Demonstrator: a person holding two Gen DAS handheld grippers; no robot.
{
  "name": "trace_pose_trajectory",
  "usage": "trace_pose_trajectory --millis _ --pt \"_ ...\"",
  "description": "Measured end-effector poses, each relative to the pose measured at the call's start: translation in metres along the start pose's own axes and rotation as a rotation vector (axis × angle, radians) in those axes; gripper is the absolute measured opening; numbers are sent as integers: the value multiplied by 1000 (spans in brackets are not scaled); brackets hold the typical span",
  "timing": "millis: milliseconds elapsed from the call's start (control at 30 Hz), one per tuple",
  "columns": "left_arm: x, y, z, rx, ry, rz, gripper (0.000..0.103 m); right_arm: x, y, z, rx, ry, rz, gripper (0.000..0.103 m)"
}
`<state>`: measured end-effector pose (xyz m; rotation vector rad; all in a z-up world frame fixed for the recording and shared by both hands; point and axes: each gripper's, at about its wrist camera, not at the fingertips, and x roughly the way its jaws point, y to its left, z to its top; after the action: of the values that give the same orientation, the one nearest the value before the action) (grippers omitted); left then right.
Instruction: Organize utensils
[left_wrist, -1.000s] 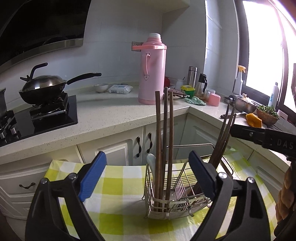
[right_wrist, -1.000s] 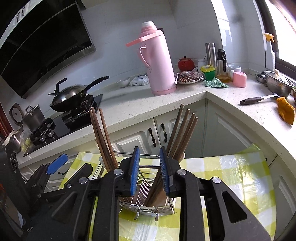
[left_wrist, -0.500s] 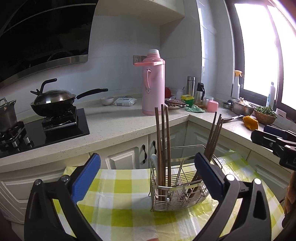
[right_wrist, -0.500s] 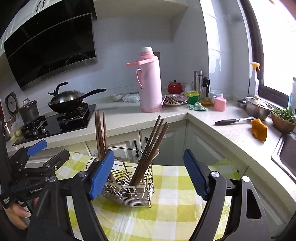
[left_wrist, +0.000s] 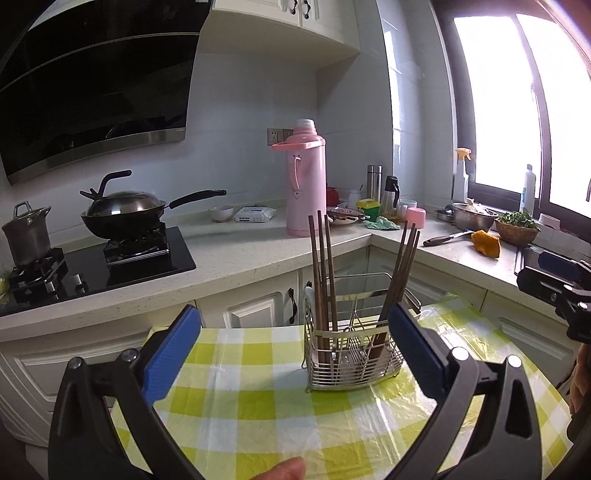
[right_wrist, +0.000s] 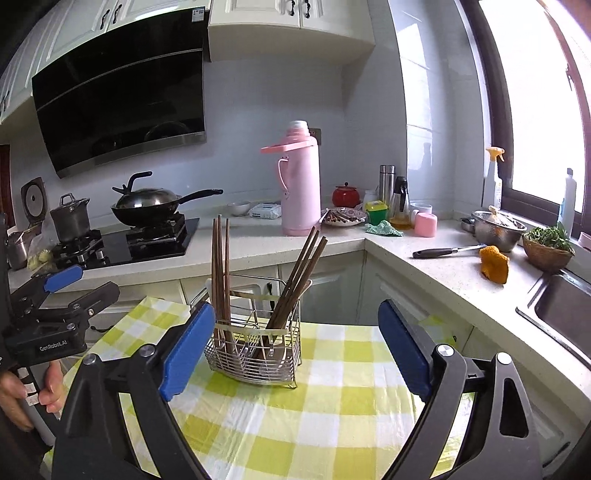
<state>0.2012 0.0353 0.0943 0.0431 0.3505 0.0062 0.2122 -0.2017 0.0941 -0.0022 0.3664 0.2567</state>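
Note:
A wire utensil caddy (left_wrist: 351, 354) (right_wrist: 255, 350) stands on the yellow-green checked tablecloth (left_wrist: 258, 406) (right_wrist: 332, 406). Brown chopsticks stand upright in its left end (left_wrist: 321, 273) (right_wrist: 219, 266), and another bundle (left_wrist: 400, 273) (right_wrist: 299, 273) leans in its right end. My left gripper (left_wrist: 293, 321) is open wide, a short way back from the caddy, with nothing between its pads. My right gripper (right_wrist: 295, 310) is also back from the caddy; its jaws are opening and hold nothing. Each gripper shows at the edge of the other's view (left_wrist: 554, 280) (right_wrist: 55, 295).
Behind the table runs an L-shaped counter with a pink thermos (left_wrist: 304, 184) (right_wrist: 301, 184), a wok on the stove (left_wrist: 122, 214), a knife (right_wrist: 443, 252) and a sink (right_wrist: 561, 306). A fingertip (left_wrist: 284, 470) shows at the bottom of the left wrist view.
Both grippers have pulled back from the caddy, which looks smaller now. The right gripper's jaws went from nearly closed at the leaning chopsticks to wide apart. The chopsticks stay in the caddy.

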Motion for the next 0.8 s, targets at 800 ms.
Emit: trace_pose_trajectory --millis 800 --pt "40 -4 -44 -38 184 -27 99 32 5 -50 -8 156 -30 84"
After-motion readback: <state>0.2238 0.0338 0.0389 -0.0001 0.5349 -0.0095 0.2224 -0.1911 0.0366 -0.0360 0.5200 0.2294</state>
